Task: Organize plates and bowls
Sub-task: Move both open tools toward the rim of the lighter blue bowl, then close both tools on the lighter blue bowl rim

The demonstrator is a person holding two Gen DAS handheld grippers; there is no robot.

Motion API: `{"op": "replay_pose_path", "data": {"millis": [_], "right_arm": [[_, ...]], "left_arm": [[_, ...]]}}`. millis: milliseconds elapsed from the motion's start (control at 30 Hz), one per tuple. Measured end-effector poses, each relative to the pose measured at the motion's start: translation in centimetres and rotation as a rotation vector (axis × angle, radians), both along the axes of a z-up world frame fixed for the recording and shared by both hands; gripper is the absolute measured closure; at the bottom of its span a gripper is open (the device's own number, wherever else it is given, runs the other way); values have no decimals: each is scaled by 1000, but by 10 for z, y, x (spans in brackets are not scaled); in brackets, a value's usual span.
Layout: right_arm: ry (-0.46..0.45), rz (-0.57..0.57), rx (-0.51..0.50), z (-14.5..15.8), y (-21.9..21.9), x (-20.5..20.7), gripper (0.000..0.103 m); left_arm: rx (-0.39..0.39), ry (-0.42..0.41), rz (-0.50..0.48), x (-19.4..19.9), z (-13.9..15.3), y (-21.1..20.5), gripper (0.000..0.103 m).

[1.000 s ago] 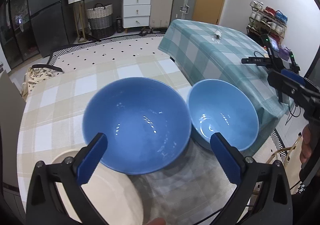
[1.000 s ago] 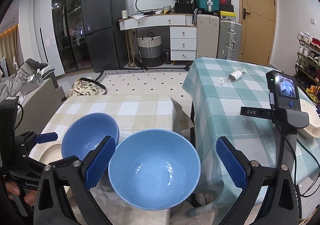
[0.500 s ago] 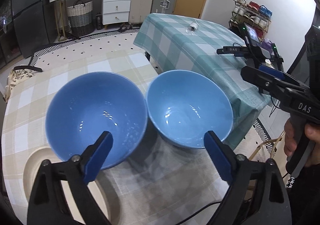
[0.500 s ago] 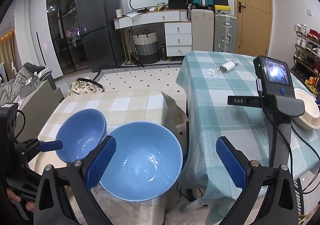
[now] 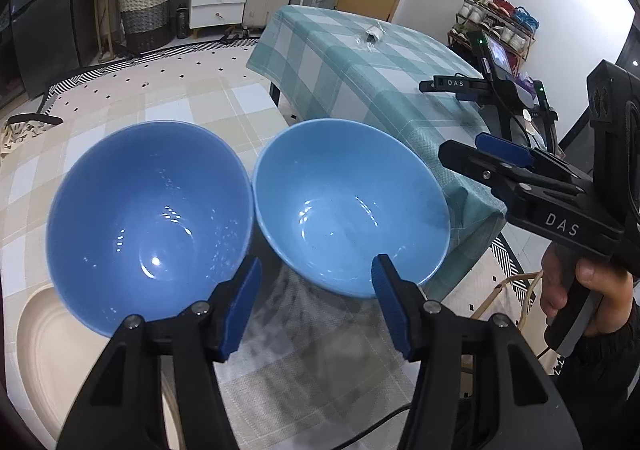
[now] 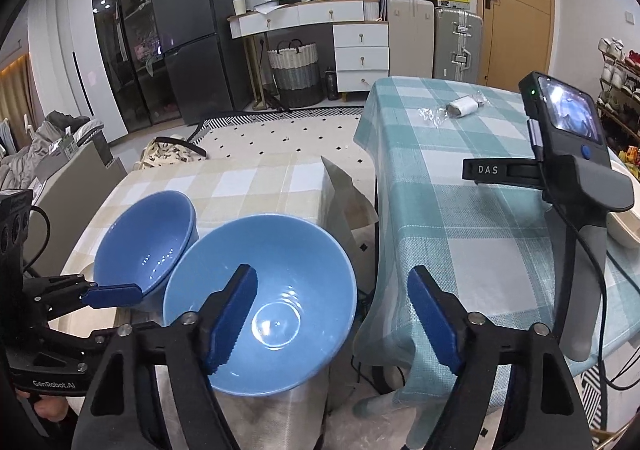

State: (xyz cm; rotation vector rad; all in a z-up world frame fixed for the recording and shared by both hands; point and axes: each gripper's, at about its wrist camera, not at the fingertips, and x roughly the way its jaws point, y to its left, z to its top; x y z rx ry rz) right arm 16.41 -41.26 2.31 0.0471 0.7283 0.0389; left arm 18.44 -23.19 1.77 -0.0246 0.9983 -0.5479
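Two blue bowls stand side by side on the beige checked table [image 5: 168, 105]. The darker bowl [image 5: 148, 221] is on the left, the lighter bowl [image 5: 352, 205] on the right near the table's corner. A cream plate [image 5: 44, 354] lies at the near left, partly under the darker bowl. My left gripper [image 5: 316, 302] is open, its fingers just in front of the near rims of both bowls. My right gripper [image 6: 332, 314] is open, its left finger [image 6: 232, 314] over the lighter bowl [image 6: 280, 282], its right finger past the rim. The darker bowl [image 6: 148, 238] sits beyond.
A second table with a teal checked cloth [image 6: 460, 177] stands to the right across a narrow gap, with a wrapped white item [image 6: 460, 107] and a white dish [image 6: 624, 226] at its right edge. A device on a stand [image 6: 568, 153] rises at the right.
My left gripper has shifted right and narrowed, now fronting the gap between both bowls. My right gripper has moved in closer and narrowed, its left finger now over the lighter bowl.
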Motion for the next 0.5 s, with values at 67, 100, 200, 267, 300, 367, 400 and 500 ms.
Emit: {"op": "replay_pose_path", "data": {"millis": [67, 100, 200, 267, 300, 367, 400, 500], "right_arm": [[4, 5, -1, -2, -1, 1, 24], [10, 6, -1, -4, -1, 2, 26], [24, 3, 1, -8, -4, 5, 30], [34, 0, 0, -11, -5, 5, 30], [39, 1, 0, -13, -6, 6, 30], [44, 3, -2, -15, -6, 7, 30], [47, 1, -3, -16, -7, 7, 31], [60, -9, 1, -21, -9, 11, 31]], "left_arm": [[-5, 8, -7, 1, -1, -3, 52], [-3, 11, -12, 1, -1, -5, 53], [0, 22, -4, 4, -4, -7, 53], [7, 36, 7, 4, -7, -7, 53], [7, 42, 9, 5, -7, -7, 53], [9, 50, 18, 6, -9, -8, 53], [12, 53, 23, 7, -10, -8, 53], [22, 59, 43, 9, -13, -8, 53]]}}
